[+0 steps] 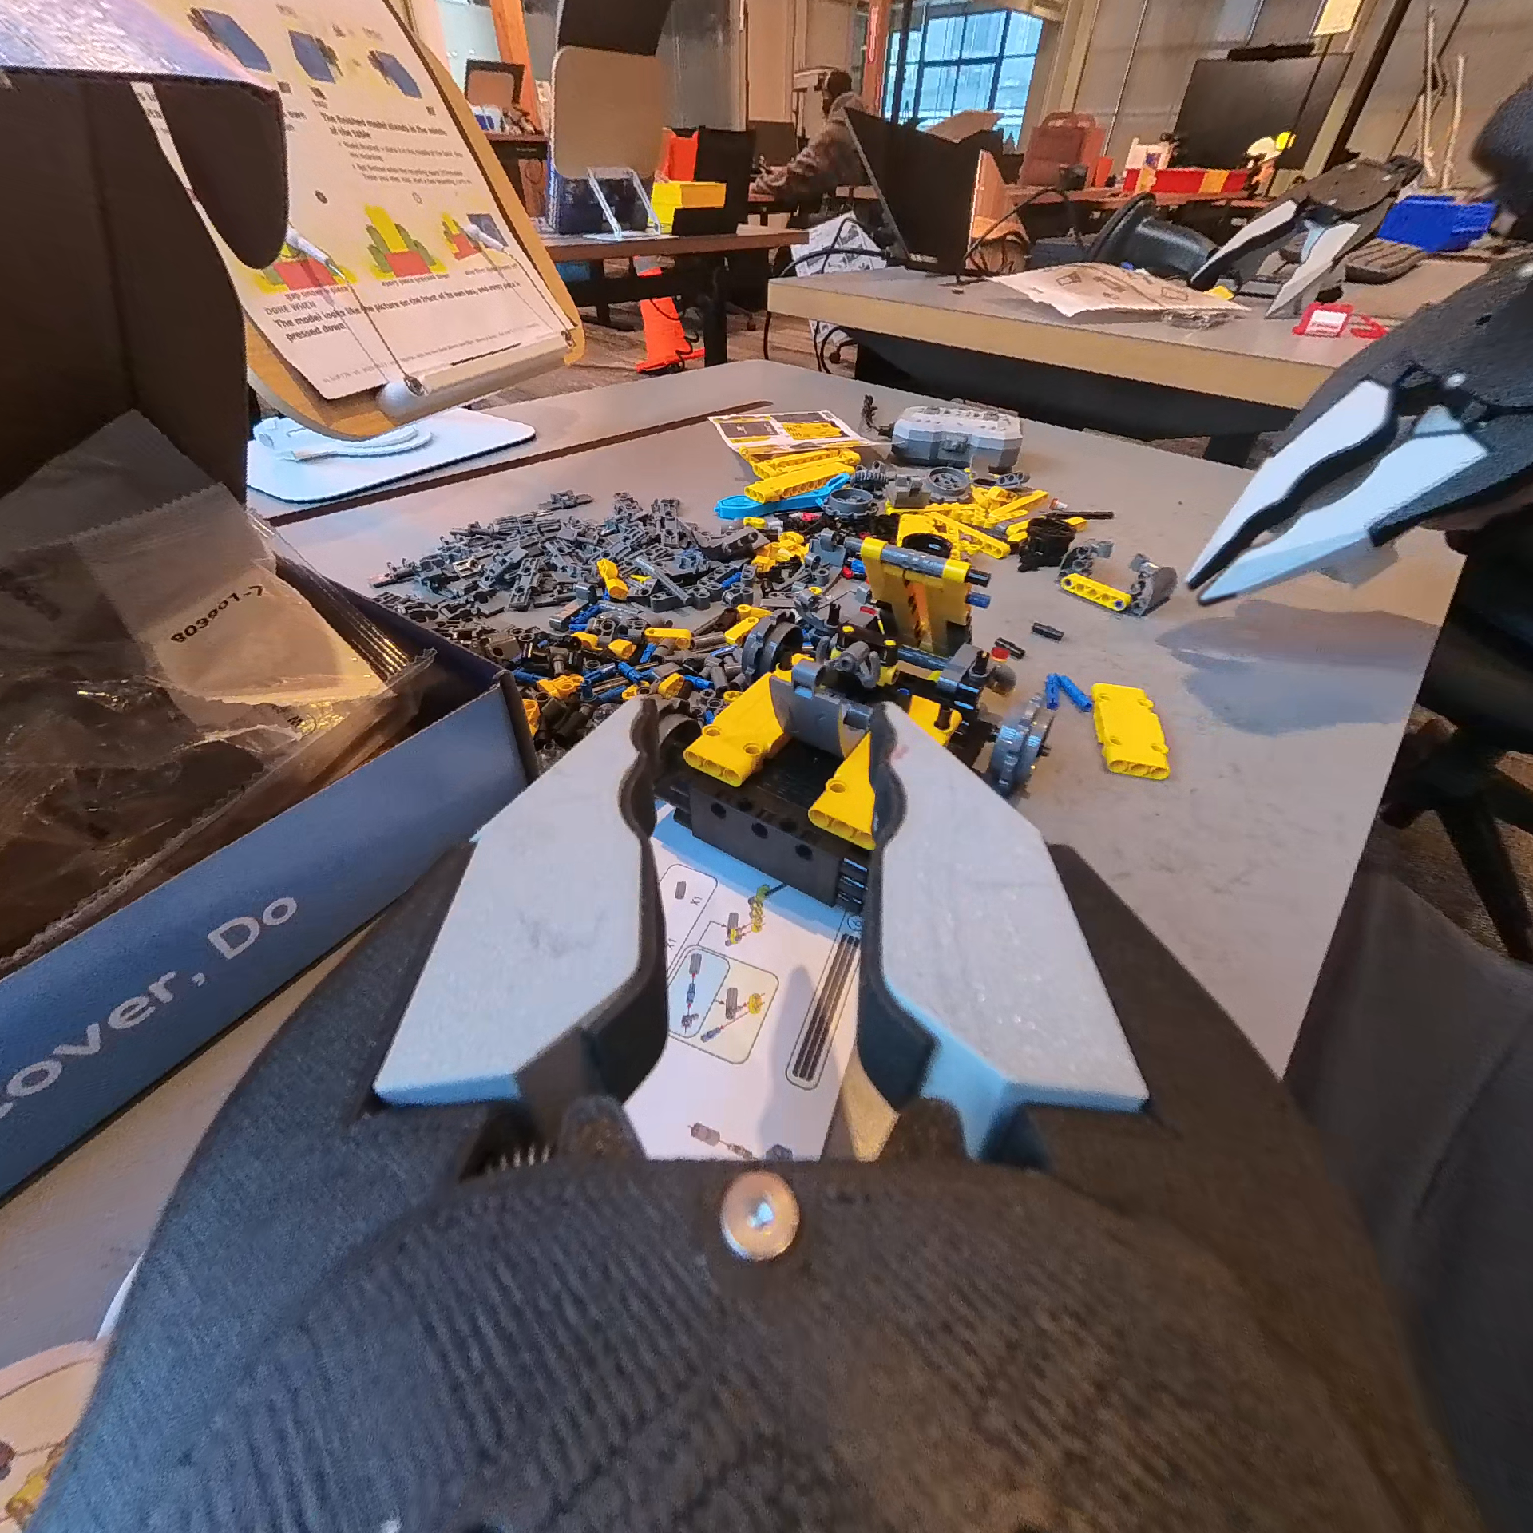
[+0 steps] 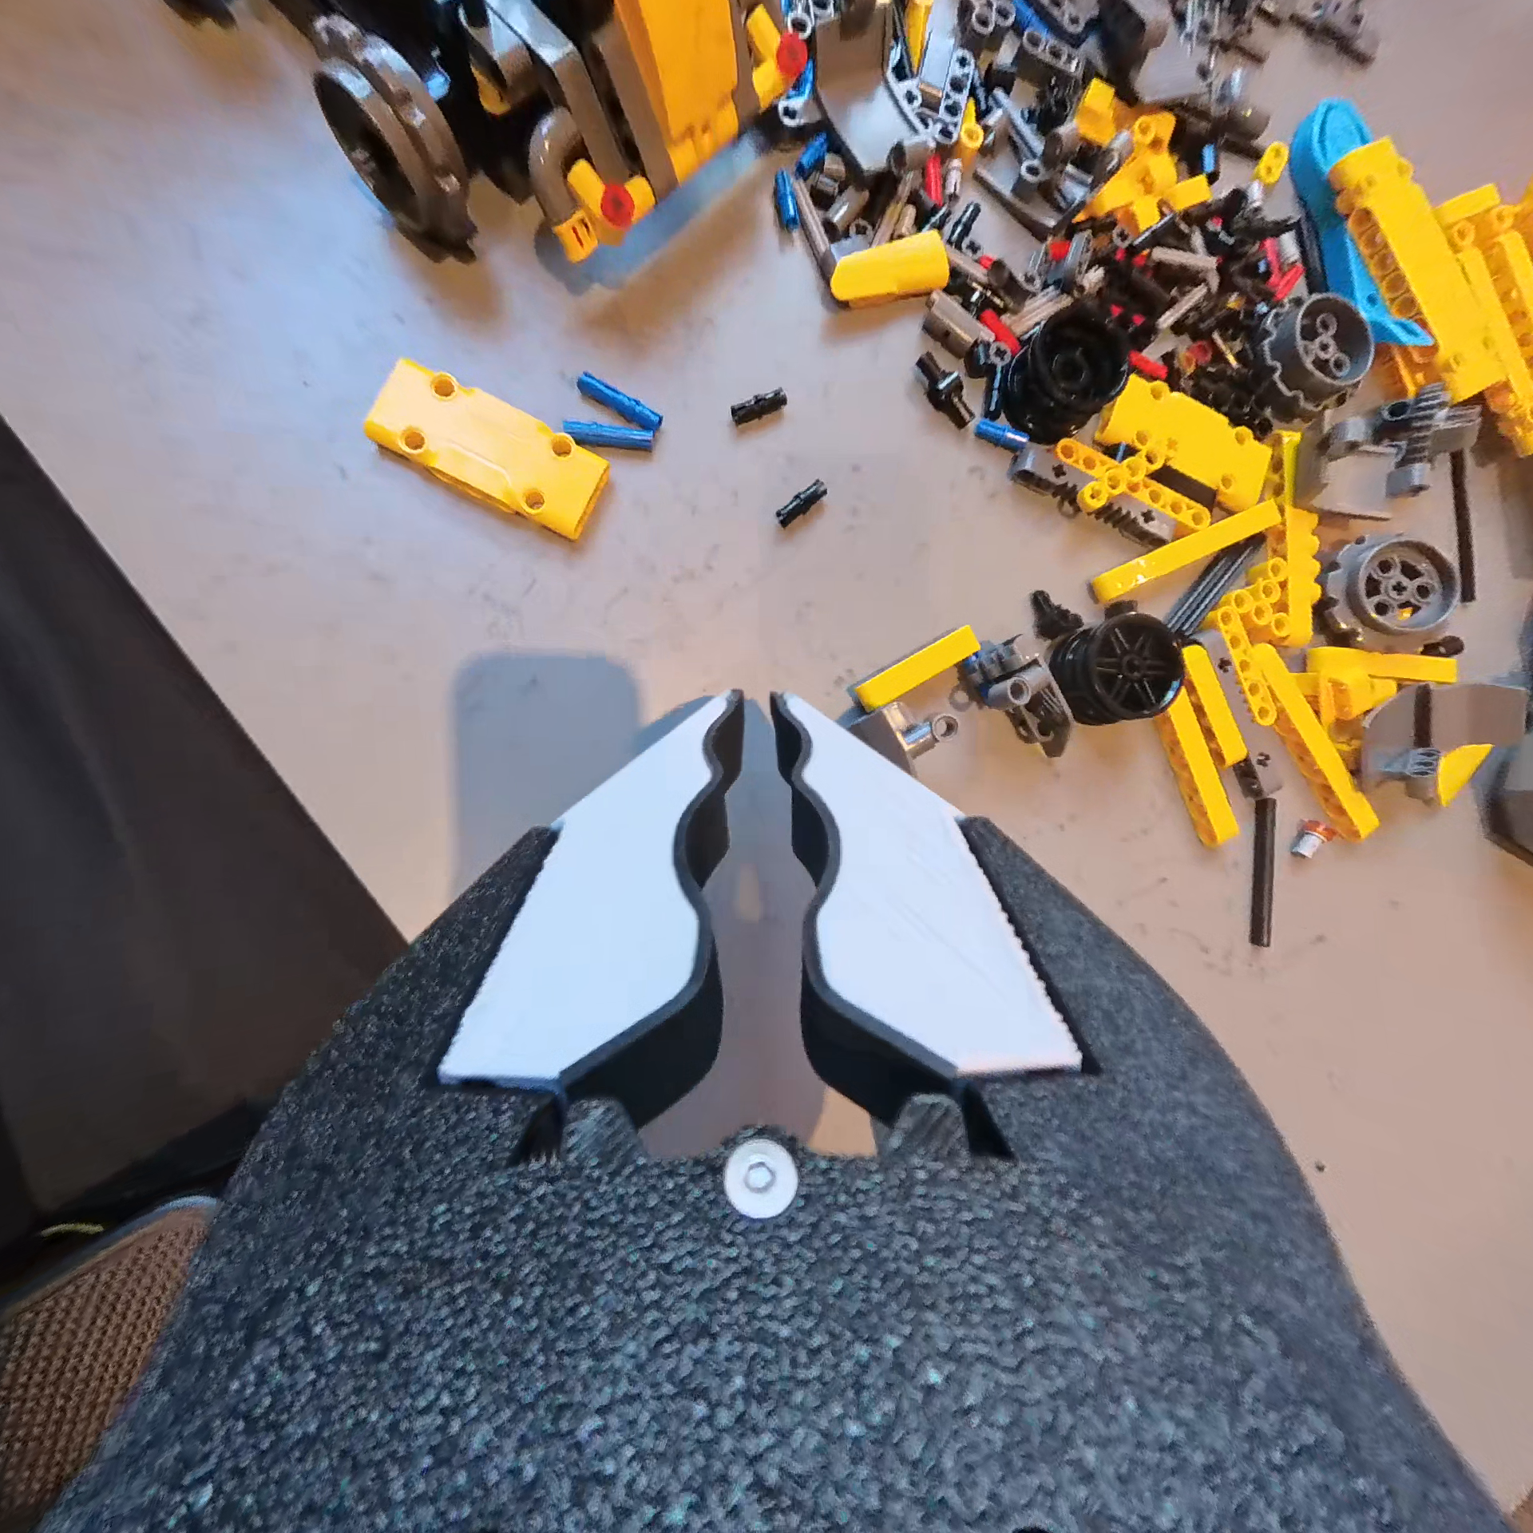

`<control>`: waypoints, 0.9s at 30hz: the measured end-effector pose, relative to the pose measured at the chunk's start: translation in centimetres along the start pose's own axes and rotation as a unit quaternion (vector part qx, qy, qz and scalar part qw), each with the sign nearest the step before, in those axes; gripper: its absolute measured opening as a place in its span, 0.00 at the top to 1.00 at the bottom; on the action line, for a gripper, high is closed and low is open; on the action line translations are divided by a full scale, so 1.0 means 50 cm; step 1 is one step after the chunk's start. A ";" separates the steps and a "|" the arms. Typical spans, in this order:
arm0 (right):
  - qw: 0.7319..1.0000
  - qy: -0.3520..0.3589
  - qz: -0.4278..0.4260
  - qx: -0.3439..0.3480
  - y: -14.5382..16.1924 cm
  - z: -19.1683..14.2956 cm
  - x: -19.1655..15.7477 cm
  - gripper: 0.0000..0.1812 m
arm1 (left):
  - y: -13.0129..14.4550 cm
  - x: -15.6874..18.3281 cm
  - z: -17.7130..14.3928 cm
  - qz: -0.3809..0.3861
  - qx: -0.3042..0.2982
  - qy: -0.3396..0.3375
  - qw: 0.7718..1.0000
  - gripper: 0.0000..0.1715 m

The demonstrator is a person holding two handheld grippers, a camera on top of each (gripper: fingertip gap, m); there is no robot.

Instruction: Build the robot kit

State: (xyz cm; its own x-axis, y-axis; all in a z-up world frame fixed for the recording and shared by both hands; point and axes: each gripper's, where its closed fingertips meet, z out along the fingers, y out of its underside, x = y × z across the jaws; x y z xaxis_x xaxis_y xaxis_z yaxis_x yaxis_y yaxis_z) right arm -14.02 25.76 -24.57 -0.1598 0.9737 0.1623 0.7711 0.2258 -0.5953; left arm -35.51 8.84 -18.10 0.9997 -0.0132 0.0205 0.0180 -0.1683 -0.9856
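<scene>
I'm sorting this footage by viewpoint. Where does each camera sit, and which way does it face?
Left wrist view: low on the left tool, facing across the table; its fingers flank a black-and-yellow model.
Right wrist view: on the right tool, looking down at the tabletop.
Shared: the yellow panel; the right tool too.
</scene>
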 end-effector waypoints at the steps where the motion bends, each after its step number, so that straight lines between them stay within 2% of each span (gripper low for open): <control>1: 1.000 0.002 0.000 0.005 -0.002 -0.001 -0.001 0.96 | 0.000 0.000 0.000 0.000 0.000 0.000 1.000 0.71; 9: 0.998 -0.033 0.010 0.055 -0.022 0.008 -0.037 0.94 | 0.000 0.000 0.000 -0.002 -0.001 0.002 1.000 0.71; 14: 0.997 -0.062 -0.013 0.045 -0.024 0.043 -0.069 0.91 | 0.002 0.000 0.002 -0.003 -0.005 0.003 1.000 0.71; 23: 0.989 -0.123 -0.062 0.055 -0.076 0.070 -0.116 0.83 | 0.000 0.002 0.000 -0.002 -0.001 0.006 1.000 0.71; 27: 0.986 -0.146 -0.069 0.042 -0.081 0.085 -0.130 0.83 | -0.001 0.003 -0.001 -0.002 0.002 0.008 1.000 0.71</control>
State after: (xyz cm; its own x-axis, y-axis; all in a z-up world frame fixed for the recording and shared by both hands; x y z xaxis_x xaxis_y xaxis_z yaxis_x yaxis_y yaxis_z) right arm -18.72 18.67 -26.57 -0.4397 0.8980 0.0188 0.6782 0.3456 -0.6485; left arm -35.36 8.80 -18.03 0.9993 -0.0283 0.0262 0.0212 -0.1640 -0.9862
